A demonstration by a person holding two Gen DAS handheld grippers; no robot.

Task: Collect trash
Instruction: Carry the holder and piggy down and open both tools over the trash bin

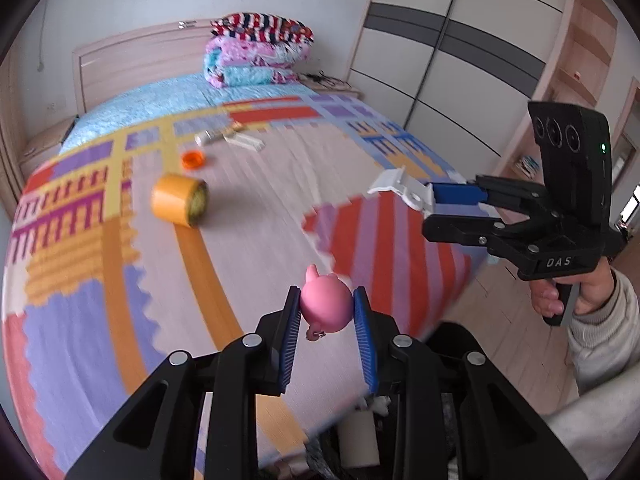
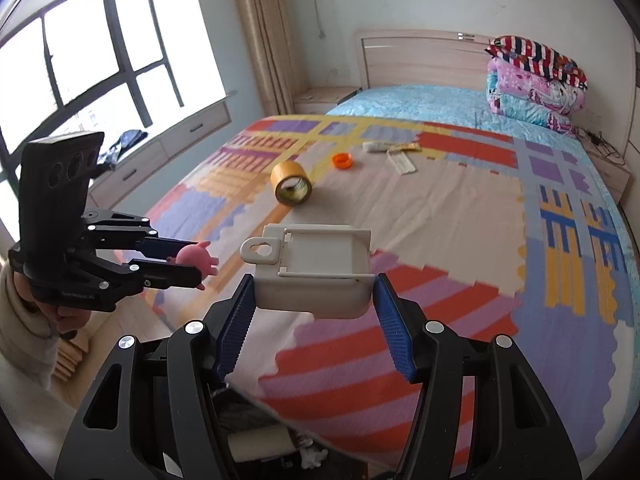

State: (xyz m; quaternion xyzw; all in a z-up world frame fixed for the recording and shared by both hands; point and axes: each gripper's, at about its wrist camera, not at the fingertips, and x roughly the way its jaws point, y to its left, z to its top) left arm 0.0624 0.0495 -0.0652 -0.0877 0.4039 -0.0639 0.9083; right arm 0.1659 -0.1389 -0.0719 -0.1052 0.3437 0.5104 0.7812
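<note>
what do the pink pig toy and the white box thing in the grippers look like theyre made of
Pink pig toy: probably soft rubber or vinyl, judging by its smooth, rounded, matte body with a faint sheen; softness can't be confirmed.
White box: looks like rigid moulded plastic, off-white and matte, with thin straight walls, a moulded hanging tab with a hole, and crisp edges.

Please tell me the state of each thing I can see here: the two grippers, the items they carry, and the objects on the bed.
Left gripper: jaws shut on the pink toy.
Pink toy: held, above the bed edge.
Right gripper: jaws shut on the white plastic box.
White plastic box: held, open side up.
Tape roll: lying on its side on the bed.
Orange cap: resting on the bed.
Folded quilts: stacked at the headboard.
</note>
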